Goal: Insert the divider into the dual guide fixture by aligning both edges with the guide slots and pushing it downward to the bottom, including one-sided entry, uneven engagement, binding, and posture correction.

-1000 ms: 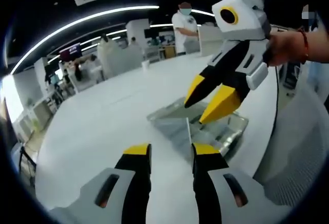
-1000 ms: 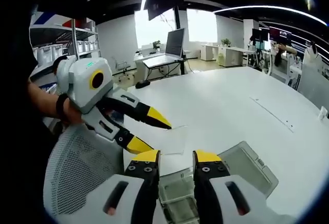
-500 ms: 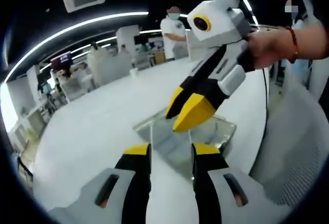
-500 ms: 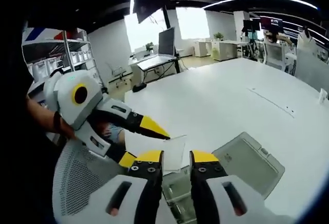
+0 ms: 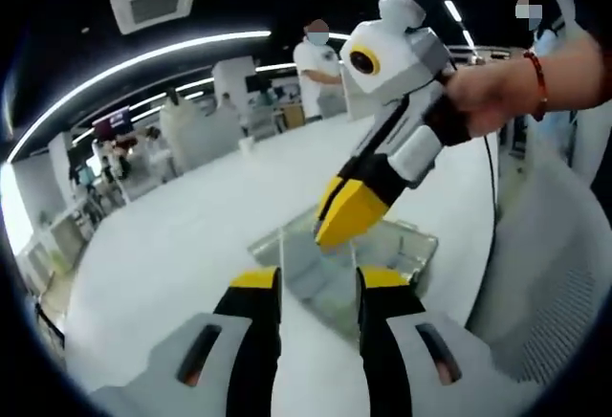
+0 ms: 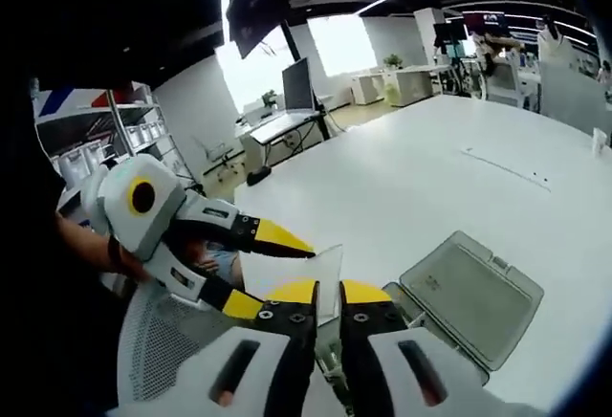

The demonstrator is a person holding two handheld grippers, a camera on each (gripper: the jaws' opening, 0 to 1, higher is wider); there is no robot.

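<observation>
An open-plan office: desks with monitors, storage shelving, ceiling light strips.

On the counter the fixture lies at lower right of the right gripper view, the divider upright just left of it, between both claws; a chair sits lower left.

A clear fixture with its hinged lid laid open flat is carried near one edge of a white bench.
</observation>
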